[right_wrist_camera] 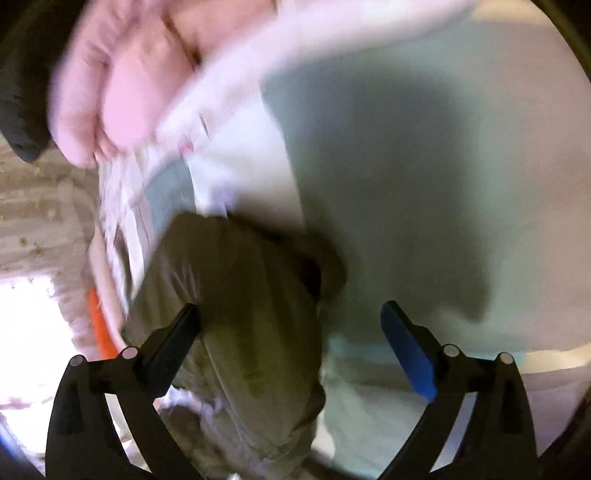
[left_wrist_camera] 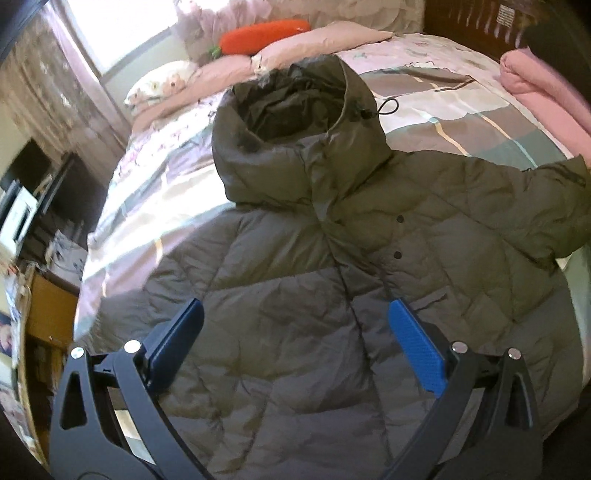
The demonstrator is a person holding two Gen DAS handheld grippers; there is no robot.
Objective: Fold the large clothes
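Observation:
An olive-grey hooded puffer jacket [left_wrist_camera: 332, 266] lies front up on the bed, hood [left_wrist_camera: 295, 122] toward the pillows, one sleeve [left_wrist_camera: 546, 206] spread to the right. My left gripper [left_wrist_camera: 295, 325] is open and empty, hovering above the jacket's lower body. In the blurred right wrist view, my right gripper [right_wrist_camera: 290, 321] is open above the sleeve end [right_wrist_camera: 243, 288], which lies on the bedspread between the jaws, nearer the left finger. I cannot tell if it touches the fabric.
The bed has a pastel patchwork bedspread [left_wrist_camera: 461, 110]. Pink pillows [left_wrist_camera: 303, 48] and an orange carrot cushion [left_wrist_camera: 264, 35] lie at its head. A folded pink blanket [left_wrist_camera: 543, 96] sits at the right, also in the right wrist view [right_wrist_camera: 122, 81]. Cluttered furniture [left_wrist_camera: 40, 229] stands left.

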